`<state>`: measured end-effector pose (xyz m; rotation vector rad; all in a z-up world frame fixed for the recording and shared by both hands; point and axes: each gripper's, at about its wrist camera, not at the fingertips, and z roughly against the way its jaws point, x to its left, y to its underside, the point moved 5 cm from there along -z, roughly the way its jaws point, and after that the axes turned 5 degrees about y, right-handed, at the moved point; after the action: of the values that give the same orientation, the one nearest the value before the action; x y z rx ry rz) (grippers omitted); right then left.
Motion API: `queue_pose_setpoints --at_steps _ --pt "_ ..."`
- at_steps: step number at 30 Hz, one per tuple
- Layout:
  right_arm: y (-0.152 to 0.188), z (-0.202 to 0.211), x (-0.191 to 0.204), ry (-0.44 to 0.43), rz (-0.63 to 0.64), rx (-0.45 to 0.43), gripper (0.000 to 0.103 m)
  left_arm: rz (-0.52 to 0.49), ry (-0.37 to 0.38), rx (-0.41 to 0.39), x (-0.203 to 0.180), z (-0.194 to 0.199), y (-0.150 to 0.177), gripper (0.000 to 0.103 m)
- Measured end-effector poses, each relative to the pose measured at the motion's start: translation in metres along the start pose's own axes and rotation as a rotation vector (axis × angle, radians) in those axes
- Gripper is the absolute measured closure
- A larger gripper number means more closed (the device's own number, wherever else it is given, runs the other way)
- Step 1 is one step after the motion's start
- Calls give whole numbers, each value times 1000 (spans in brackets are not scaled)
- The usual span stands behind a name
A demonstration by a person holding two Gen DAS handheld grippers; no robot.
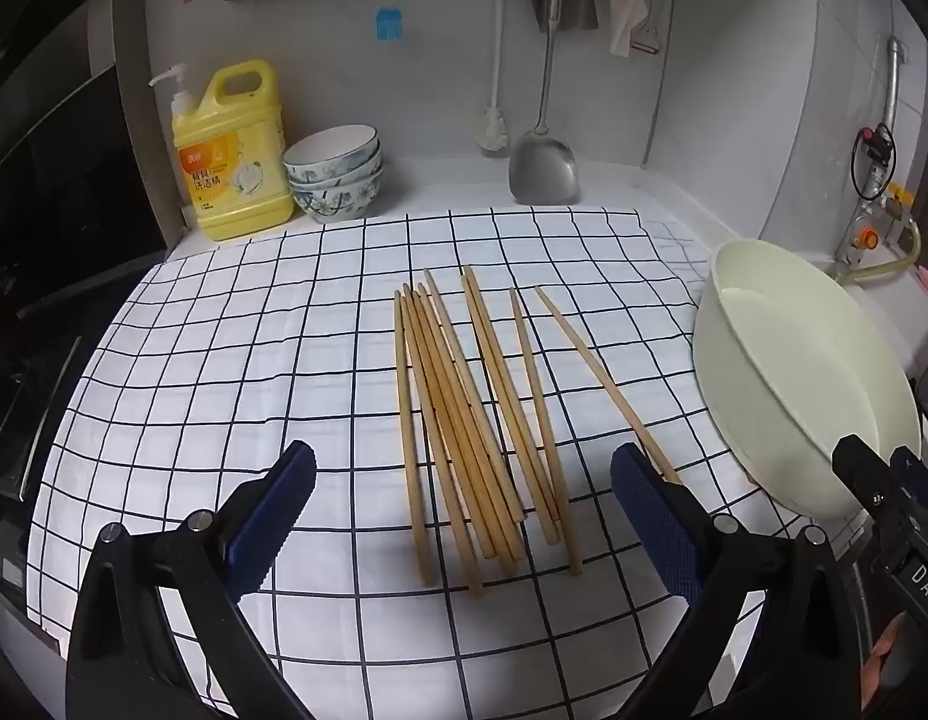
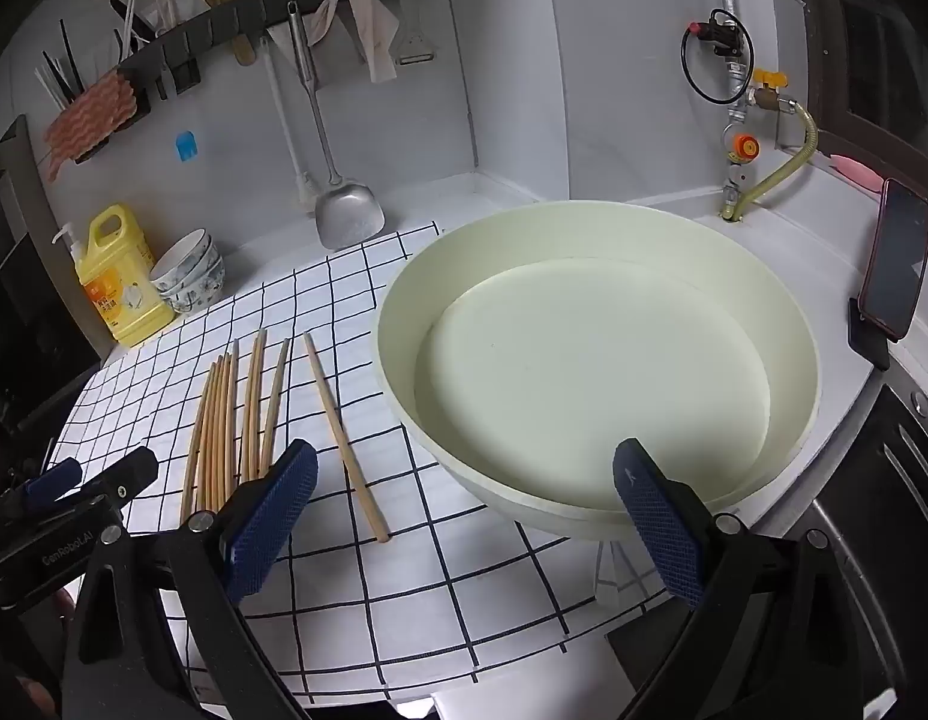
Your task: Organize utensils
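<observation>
A bundle of wooden chopsticks (image 1: 469,420) lies on the black-and-white checked cloth (image 1: 254,360) that covers the surface, most of them packed side by side with their ends fanning a little, two more set slightly off to the right and one single stick (image 2: 344,432) lying apart, nearest the basin. The left claw (image 1: 464,516) hangs just above the near ends of the sticks, its blue-padded fingers (image 1: 272,516) spread wide on either side of the bundle and gripping nothing. The right claw (image 2: 464,516) is spread just as wide and also empty; it hovers over the near rim of the big pale green basin (image 2: 595,360), which sits at the right edge of the cloth with nothing in it that I can see. From the right wrist view the left claw shows at the lower left, close beside the chopsticks. Back against the tiled wall stand a yellow bottle of dish soap (image 1: 233,150) and, just beside it, a stack of patterned bowls (image 1: 335,174). A metal spatula (image 1: 544,162) and a white brush (image 1: 493,120) hang down from the wall rail (image 2: 272,6), and a phone (image 2: 895,258) leans upright in a stand on the far right of the surface.
</observation>
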<state>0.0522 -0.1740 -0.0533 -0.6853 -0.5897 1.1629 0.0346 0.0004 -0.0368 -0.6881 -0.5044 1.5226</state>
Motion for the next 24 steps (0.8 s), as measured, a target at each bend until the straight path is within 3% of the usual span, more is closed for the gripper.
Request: queue_pose_setpoints --at_steps 2,24 --pt "0 0 0 -3 -3 -2 9 -32 -33 -4 -1 0 0 6" --pt "0 3 3 -8 -1 -6 9 -34 -31 -6 -4 2 2 6"
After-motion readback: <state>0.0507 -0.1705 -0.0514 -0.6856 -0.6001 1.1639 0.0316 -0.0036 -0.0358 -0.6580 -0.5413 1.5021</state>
